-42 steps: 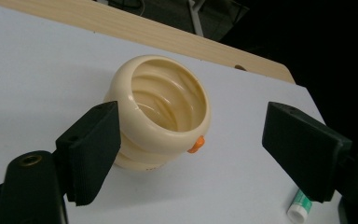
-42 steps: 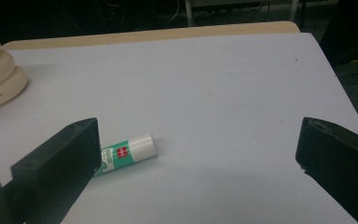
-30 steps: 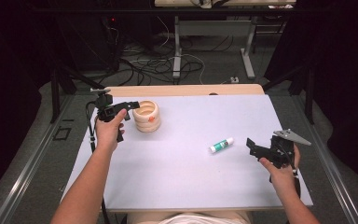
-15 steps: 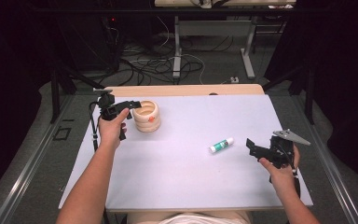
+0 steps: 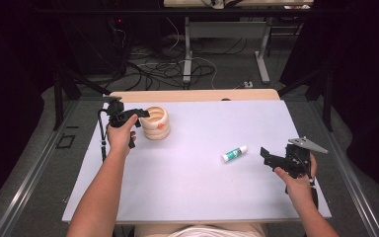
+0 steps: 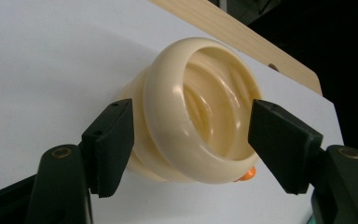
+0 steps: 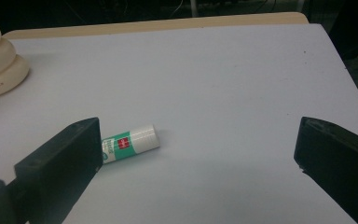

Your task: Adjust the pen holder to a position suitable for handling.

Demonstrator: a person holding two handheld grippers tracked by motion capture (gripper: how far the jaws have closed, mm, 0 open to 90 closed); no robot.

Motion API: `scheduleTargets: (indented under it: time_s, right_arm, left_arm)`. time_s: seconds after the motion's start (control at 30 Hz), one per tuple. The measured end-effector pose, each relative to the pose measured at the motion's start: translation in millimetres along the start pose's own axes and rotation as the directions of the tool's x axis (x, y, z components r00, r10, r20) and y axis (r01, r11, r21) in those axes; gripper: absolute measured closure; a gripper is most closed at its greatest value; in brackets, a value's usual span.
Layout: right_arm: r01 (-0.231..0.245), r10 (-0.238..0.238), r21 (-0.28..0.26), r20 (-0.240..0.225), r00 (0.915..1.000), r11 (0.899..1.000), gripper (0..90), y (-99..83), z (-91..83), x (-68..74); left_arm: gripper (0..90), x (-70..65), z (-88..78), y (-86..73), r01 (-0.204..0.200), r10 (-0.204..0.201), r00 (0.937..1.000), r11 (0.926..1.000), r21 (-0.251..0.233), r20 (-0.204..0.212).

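On the white counter, toward its far left corner, stands one cream-coloured ribbed cup, a glossy plastic thing built of stacked rounded rings with a thick smooth rim, a hollow grooved inside and a small orange spot low on its side. In the left gripper view the cup appears tilted by the camera's angle, its mouth facing the lens, and the left tongs stand released, one matte black squared jaw on each side of the rim with a gap showing at both; from above, the left tongs reach to the cup's near-left rim, held by the left hand. One glue stick lies on its side right of the counter's middle, well apart from the cup: a short cylinder with a white cap and a green-and-white label bearing a small red square. The right tongs, held in the right hand near the counter's right edge, are also released, their two black jaws spread wide in the right gripper view, the left one hiding the stick's end. The counter top is flat and matte, with a pale wood strip along its far edge.
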State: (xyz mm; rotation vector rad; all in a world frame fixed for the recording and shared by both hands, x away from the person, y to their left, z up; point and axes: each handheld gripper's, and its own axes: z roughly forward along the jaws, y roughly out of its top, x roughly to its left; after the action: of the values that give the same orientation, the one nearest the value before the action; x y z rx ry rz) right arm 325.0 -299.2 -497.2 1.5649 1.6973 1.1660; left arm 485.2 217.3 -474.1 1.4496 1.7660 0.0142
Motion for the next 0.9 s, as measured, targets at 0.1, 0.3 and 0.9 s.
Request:
scheduleTargets:
  time_s: [0.1,0.3,0.9]
  right_arm:
    - [-0.003,0.003,-0.007,-0.005,1.0000,1.000,0.6,0.0,0.1,0.1]
    - [-0.007,0.007,0.003,-0.001,1.0000,1.000,0.8,-0.4,0.4,1.1]
    - [0.002,-0.002,0.014,-0.003,1.0000,1.000,1.2,-1.0,0.4,0.6]
  left_arm:
    - [32.7,2.4,2.0,0.6,0.013,-0.013,0.9999,0.9999,0.002,-0.010]
    - [36.7,6.7,5.7,1.6,0.037,-0.036,0.9992,0.9993,0.011,-0.015]
    - [47.5,13.3,15.3,2.3,0.146,-0.147,0.9888,0.9881,0.050,0.027]
